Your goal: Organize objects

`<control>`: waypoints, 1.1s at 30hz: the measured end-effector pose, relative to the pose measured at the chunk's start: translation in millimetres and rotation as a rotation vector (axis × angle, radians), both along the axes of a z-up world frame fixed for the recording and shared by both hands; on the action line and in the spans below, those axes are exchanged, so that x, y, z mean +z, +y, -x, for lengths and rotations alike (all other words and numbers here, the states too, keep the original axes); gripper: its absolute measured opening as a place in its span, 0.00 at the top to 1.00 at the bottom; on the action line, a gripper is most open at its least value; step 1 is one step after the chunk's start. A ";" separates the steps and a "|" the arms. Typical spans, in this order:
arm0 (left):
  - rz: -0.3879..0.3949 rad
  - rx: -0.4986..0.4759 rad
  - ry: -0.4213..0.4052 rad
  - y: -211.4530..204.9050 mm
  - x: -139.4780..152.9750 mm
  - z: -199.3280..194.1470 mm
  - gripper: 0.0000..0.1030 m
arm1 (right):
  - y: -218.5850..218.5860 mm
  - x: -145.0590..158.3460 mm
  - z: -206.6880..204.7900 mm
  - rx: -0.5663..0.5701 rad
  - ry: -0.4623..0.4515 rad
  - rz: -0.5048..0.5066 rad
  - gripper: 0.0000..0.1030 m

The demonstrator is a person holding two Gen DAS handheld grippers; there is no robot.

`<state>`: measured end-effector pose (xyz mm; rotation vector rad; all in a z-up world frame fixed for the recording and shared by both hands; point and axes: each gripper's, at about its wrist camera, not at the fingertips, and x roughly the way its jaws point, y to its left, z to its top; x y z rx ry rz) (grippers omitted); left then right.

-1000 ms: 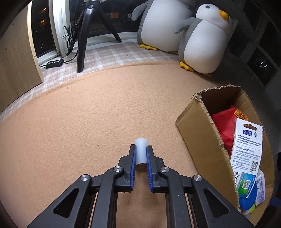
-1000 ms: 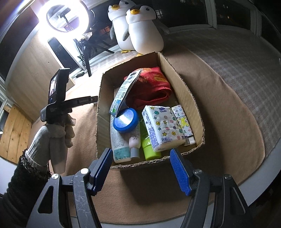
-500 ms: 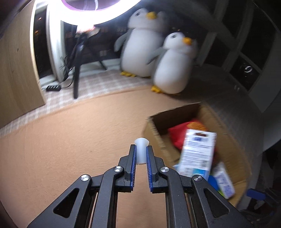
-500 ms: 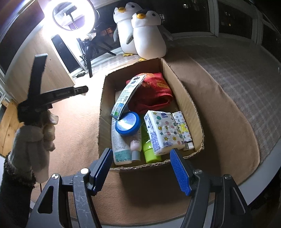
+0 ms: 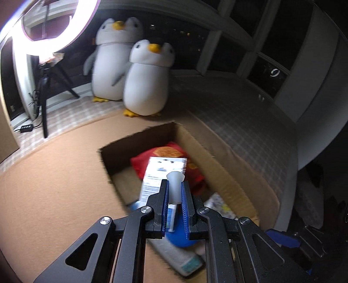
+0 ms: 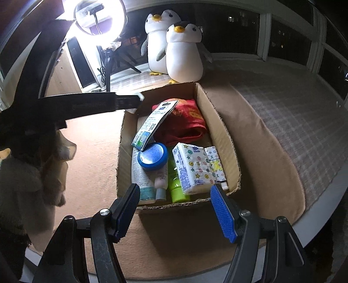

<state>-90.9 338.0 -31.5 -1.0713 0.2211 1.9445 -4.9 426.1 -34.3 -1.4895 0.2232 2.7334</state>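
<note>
We see a small white plastic piece (image 5: 175, 185), flared at its top, pinched between the blue pads of the left hand-held gripper (image 5: 174, 197); the jaws are nearly closed on it. In the left wrist view it sits at the lower middle of the frame, in front of the open cardboard box (image 5: 219, 169). In the right wrist view the same piece (image 6: 139, 95) shows as a white tip at the end of the left hand-held gripper's dark fingers, at the box's upper left corner in the frame. A gloved hand (image 6: 32, 174) at the left edge of that frame carries this tool.

The right hand-held gripper (image 6: 174, 209) is at the bottom of its frame, just before the box's near wall, its jaws partly open with nothing between them.

Inside the box (image 6: 217, 122) we find a red cloth bag (image 6: 184, 122) at the far end, a printed card package (image 6: 154, 122) leaning across it, a round blue lid (image 6: 153, 155), a white tube (image 6: 142, 174), a small bottle (image 6: 161, 185), a green bottle (image 6: 176, 182) and a patterned tissue pack (image 6: 192, 167).

The box rests on a tan mat (image 6: 91, 152) over a checked cloth (image 6: 293, 113). Two plush penguins (image 6: 180, 52) stand behind it, in the upper middle of the frame, and a lit ring light (image 6: 100, 17) on a tripod (image 5: 44, 87) glows at upper left.
</note>
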 end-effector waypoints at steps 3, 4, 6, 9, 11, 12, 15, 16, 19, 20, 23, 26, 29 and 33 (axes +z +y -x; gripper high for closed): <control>0.004 -0.021 0.001 9.4 -0.4 -7.9 0.88 | 0.6 1.8 -1.2 -0.001 0.004 -0.004 0.38; 0.006 -0.027 0.003 11.3 -1.1 -9.1 0.88 | 0.7 2.0 -1.8 -0.001 0.004 -0.003 0.38; 0.009 -0.036 0.004 14.5 -1.6 -11.8 0.85 | 0.3 1.9 -2.5 -0.001 0.002 -0.003 0.38; 0.004 -0.044 -0.001 17.7 -1.1 -14.1 0.81 | 0.1 1.9 -2.9 -0.001 0.001 -0.001 0.38; -0.002 -0.045 0.001 18.0 0.0 -13.8 0.80 | 0.6 1.7 -3.2 -0.003 -0.001 0.002 0.38; -0.005 -0.048 -0.001 18.2 0.3 -14.0 0.79 | 0.7 1.9 -3.9 -0.004 -0.001 0.003 0.38; -0.011 -0.052 -0.006 17.5 1.5 -14.6 0.70 | 0.8 2.2 -4.2 -0.003 -0.002 0.003 0.38; -0.012 -0.051 -0.009 16.9 1.8 -14.5 0.64 | 0.7 2.3 -4.7 -0.003 -0.001 0.004 0.38; -0.030 -0.043 -0.010 12.7 3.9 -13.6 0.43 | -0.7 2.5 -5.3 -0.001 -0.002 0.008 0.38; -0.033 -0.041 -0.009 11.0 5.2 -13.1 0.43 | -1.3 2.5 -5.5 0.001 -0.003 0.009 0.38; -0.033 -0.030 -0.013 7.0 6.9 -10.5 0.40 | -3.4 3.4 -5.3 0.004 -0.003 0.009 0.38; -0.037 -0.015 -0.012 0.4 9.2 -7.3 0.38 | -4.9 4.2 -5.4 0.005 -0.003 0.009 0.38; -0.038 0.005 -0.011 -7.7 11.5 -4.5 0.31 | -8.4 4.1 -5.2 0.007 -0.005 0.009 0.38; -0.034 0.039 0.001 -25.1 16.3 -0.1 0.24 | -17.0 5.0 -4.2 0.017 -0.008 0.007 0.38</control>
